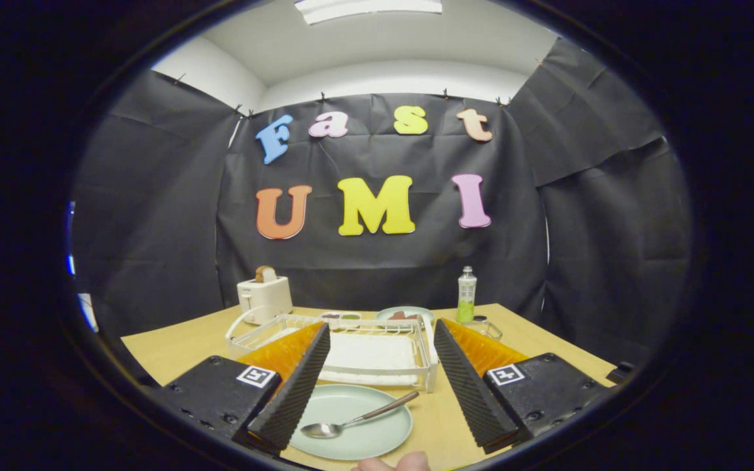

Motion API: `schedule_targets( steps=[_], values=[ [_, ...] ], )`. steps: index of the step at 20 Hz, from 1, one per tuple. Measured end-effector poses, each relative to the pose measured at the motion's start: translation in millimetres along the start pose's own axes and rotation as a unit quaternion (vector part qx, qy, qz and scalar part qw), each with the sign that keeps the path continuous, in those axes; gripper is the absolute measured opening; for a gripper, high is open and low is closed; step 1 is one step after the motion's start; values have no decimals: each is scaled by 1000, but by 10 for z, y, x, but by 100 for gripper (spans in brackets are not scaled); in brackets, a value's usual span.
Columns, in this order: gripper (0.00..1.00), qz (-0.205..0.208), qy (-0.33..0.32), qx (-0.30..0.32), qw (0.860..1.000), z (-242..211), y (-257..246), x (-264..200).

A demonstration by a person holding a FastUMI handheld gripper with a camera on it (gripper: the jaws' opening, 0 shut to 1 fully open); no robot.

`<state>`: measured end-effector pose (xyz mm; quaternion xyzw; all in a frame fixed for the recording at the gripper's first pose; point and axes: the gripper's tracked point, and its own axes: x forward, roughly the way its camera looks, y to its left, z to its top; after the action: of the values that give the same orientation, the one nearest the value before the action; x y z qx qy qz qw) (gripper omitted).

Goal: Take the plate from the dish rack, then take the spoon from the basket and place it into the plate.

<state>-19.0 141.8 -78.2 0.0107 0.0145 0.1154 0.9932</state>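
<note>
Fingers: both fingers (302,376) stand wide apart and hold nothing; the gripper (380,386) hangs above the table, likely because the spoon has been let go
Hand: a bit of a person's hand (393,463) shows at the nearest edge, just below the plate
Plate: the pale green plate (364,432) lies flat on the wooden table (547,347), between the fingers and just in front of the rack, set close so the spoon has a short way to go
Spoon: the metal spoon (357,418) lies in the plate, bowl toward the left finger, handle resting over the far right rim; the task looks done
Dish rack: the white wire dish rack (351,353) stands just beyond the plate, between the fingertips, with no plate seen in it
Beyond: a white toaster (264,297) with a slice of bread stands behind the rack's left end; a second dish (405,315) with something dark in it and a green-labelled bottle (466,294) stand behind its right end
Basket: which thing is the basket cannot be told
</note>
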Motion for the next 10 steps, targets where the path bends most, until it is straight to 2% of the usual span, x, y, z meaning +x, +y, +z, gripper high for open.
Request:
schedule_targets(
  steps=[10],
  values=[
    [100,-4,-7,3,1000,29,-8,-7]
  ],
)
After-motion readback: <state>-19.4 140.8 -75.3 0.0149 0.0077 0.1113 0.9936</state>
